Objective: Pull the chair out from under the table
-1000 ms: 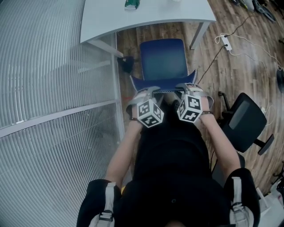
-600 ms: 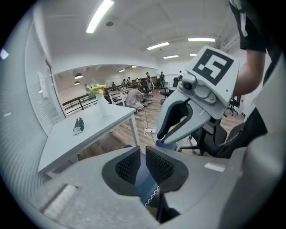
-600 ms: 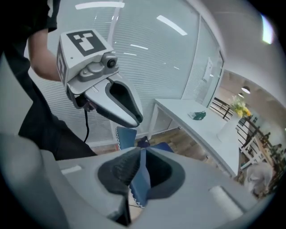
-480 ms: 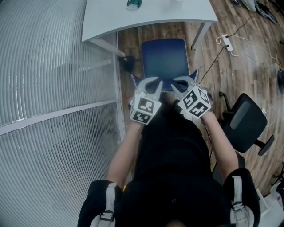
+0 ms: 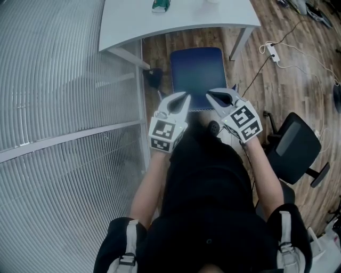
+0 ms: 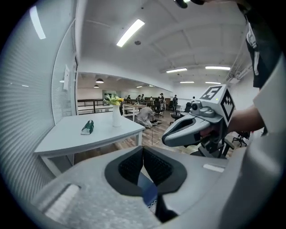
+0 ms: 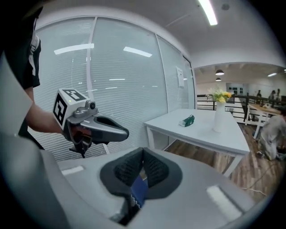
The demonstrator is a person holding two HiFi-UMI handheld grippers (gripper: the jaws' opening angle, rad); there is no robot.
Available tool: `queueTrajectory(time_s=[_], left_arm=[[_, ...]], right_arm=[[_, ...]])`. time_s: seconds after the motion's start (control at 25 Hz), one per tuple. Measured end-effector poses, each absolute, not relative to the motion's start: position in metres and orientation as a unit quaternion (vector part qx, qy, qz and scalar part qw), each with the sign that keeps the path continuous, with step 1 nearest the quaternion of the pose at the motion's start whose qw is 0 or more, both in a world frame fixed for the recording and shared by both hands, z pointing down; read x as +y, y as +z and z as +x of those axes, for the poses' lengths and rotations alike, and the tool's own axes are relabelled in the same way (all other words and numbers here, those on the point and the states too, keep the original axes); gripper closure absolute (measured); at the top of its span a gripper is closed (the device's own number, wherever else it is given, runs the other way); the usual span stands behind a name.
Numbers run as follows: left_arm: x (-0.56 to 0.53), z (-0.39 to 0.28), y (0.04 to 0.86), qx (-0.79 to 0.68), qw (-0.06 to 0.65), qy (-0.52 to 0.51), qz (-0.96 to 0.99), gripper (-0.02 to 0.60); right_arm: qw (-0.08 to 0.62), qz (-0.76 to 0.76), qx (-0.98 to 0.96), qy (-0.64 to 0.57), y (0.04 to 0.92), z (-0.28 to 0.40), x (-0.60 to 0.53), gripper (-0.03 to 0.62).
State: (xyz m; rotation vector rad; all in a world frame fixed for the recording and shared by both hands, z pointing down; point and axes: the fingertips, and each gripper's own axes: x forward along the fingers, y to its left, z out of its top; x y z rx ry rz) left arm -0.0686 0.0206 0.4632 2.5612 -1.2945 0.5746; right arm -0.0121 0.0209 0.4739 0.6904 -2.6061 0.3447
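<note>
The blue chair stands on the wood floor with its seat out from under the white table, its front edge near the table's rim. My left gripper and right gripper hover side by side above the chair's near edge, clear of it. Both are shut with nothing between the pads. In the left gripper view the jaws meet, and a strip of blue chair shows below them. The right gripper view shows the same: closed jaws over a sliver of blue chair.
A glass wall with blinds runs along the left. A green object and a white vase sit on the table. A black office chair stands to the right, and a power strip with cables lies on the floor.
Both grippers have come up off the chair's backrest, rolled over, and their jaws have gone from open to shut. The chair has stayed where it was.
</note>
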Motion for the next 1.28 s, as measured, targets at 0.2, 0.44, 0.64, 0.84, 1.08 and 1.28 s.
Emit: queueTrajectory(time_s=[0.2, 0.44, 0.64, 0.84, 1.08, 1.28], left_arm=[[0.017, -0.07, 0.456, -0.445, 0.115, 0.16, 0.874, 0.571], [0.016, -0.065, 0.446, -0.442, 0.112, 0.139, 0.879, 0.571], [0.017, -0.064, 0.449, -0.443, 0.114, 0.138, 0.879, 0.571], [0.014, -0.066, 0.45, -0.444, 0.114, 0.138, 0.878, 0.571], [0.012, -0.063, 0.451, -0.44, 0.115, 0.145, 0.879, 0.571], [0.01, -0.062, 0.453, -0.439, 0.116, 0.145, 0.879, 0.571]], right_arm=[[0.174, 0.254, -0.939, 0.15, 0.466, -0.008, 0.018, 0.592], [0.148, 0.261, -0.94, 0.164, 0.459, 0.003, 0.013, 0.594], [0.155, 0.268, -0.936, 0.166, 0.461, 0.013, 0.012, 0.594], [0.15, 0.268, -0.936, 0.17, 0.459, 0.012, 0.011, 0.594], [0.137, 0.259, -0.939, 0.181, 0.458, 0.012, 0.01, 0.594], [0.139, 0.26, -0.939, 0.177, 0.458, 0.014, 0.007, 0.594]])
